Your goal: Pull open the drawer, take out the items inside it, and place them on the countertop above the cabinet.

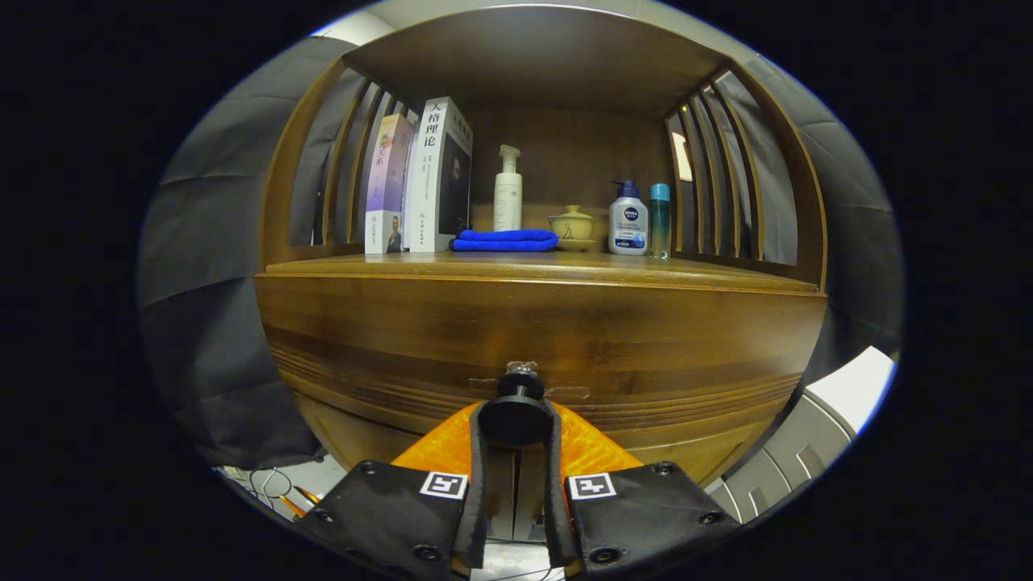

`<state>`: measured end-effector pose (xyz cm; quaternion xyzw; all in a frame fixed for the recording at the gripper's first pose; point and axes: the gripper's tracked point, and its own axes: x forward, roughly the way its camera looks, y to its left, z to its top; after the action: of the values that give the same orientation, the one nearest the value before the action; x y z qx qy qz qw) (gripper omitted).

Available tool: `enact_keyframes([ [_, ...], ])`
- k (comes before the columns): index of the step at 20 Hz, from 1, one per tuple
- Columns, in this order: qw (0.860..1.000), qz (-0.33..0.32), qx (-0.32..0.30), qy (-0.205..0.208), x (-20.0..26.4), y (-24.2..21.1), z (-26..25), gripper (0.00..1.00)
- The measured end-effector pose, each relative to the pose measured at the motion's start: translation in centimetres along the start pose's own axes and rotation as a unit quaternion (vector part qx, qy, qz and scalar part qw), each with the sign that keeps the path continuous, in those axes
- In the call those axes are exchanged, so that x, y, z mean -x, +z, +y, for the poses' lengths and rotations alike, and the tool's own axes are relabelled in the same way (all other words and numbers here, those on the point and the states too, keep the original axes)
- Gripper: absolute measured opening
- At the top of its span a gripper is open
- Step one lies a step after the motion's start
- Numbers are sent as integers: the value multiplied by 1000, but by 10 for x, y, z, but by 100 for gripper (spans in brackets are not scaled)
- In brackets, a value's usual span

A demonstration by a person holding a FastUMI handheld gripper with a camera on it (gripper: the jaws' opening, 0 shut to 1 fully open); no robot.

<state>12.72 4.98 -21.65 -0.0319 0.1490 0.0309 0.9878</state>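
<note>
Drawer (533, 339) knob (516, 420) clamped by gripper (516, 428), wooden countertop (686, 270) above

Two upright books (420, 181), folded blue cloth (505, 240), pump bottles (508, 190), lidded cup (571, 224).

Book spine (430, 173) reads 人格理论; pump bottle (629, 229) seemingly says NIVEA; the rest too blurred.
</note>
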Motion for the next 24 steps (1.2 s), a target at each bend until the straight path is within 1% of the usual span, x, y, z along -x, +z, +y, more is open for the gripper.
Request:
enact_keyframes([
  [10,1000,3,-4,8,24,-5,0,31],
  [18,1000,-3,0,3,63,-14,3,31],
  [24,1000,-7,7,10,93,-21,5,31],
])
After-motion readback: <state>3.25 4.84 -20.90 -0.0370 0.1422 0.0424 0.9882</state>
